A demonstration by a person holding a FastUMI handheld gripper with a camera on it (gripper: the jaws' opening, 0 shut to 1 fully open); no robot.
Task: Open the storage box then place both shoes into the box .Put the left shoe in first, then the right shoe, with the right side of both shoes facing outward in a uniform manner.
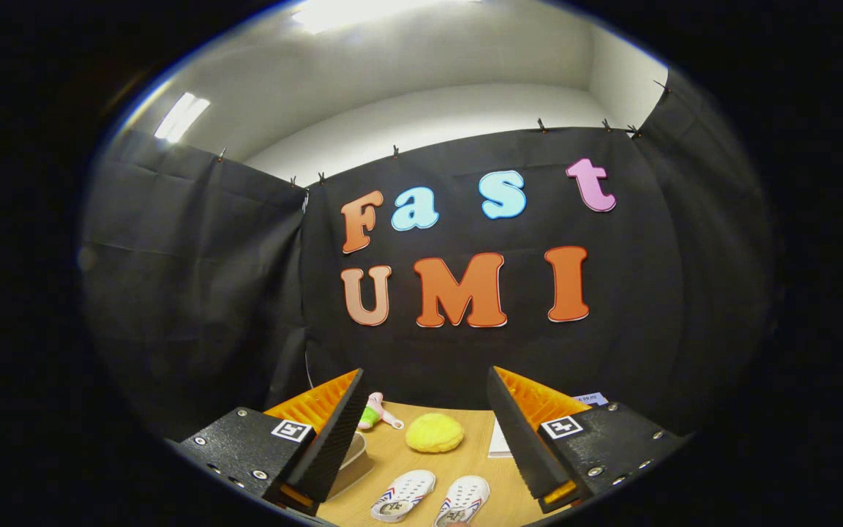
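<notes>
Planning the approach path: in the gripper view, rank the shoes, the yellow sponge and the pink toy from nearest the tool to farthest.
1. Shoes: a side-by-side pair on the table, lowest between the open tool's fingers; too close to rank apart.
2. Yellow sponge: beyond the shoes, midway between the fingers.
3. Pink toy: farthest, near the left finger's tip, by the wall.

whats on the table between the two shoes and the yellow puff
Bare wood tabletop lies between the pair of white shoes and the yellow puff in the gripper view. The gripper is open, touching neither.
</notes>
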